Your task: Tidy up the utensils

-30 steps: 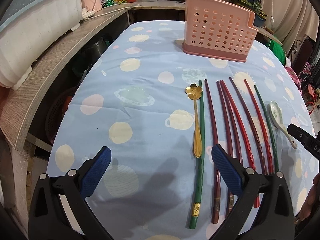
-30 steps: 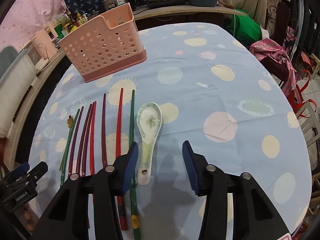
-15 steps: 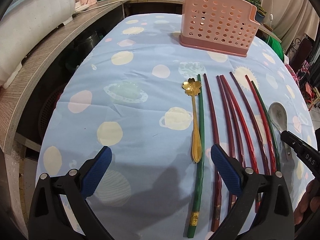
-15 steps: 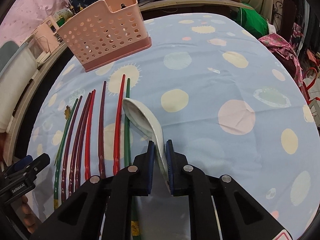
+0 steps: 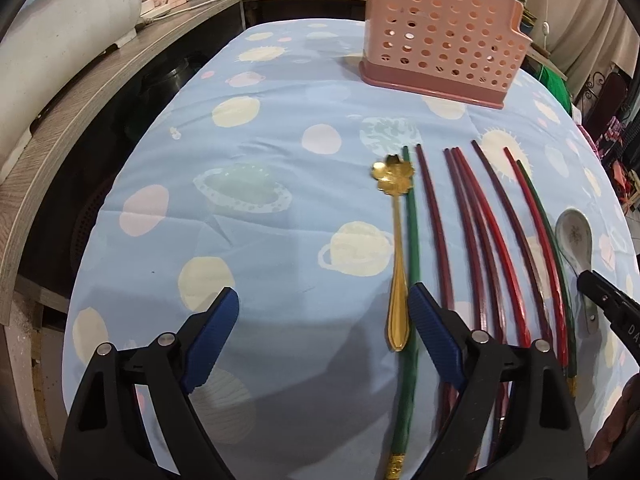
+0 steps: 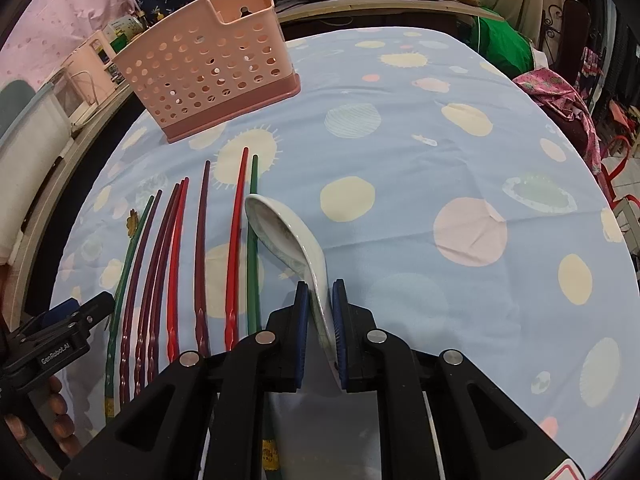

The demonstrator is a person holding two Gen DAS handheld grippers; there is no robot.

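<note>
My right gripper (image 6: 320, 292) is shut on the handle of a white ceramic spoon (image 6: 288, 232), its bowl tilted up off the cloth; the spoon also shows in the left wrist view (image 5: 574, 236). My left gripper (image 5: 324, 312) is open and empty, low over the cloth; its right finger (image 5: 432, 332) is beside the handle of a gold flower spoon (image 5: 396, 248). Several red, maroon and green chopsticks (image 5: 480, 236) lie side by side, also seen in the right wrist view (image 6: 200, 248). A pink perforated utensil holder (image 5: 440, 36) stands at the far end (image 6: 208, 76).
The table wears a blue cloth with planet prints (image 6: 440, 160). A wooden counter (image 5: 80, 96) with a white bin runs along the left. Pots and jars stand on the counter behind the holder. Chairs and clothes are at the right edge (image 6: 560, 92).
My right gripper closed on the ceramic spoon's handle and tipped the bowl up. My left gripper moved forward and right, toward the gold spoon, still open.
</note>
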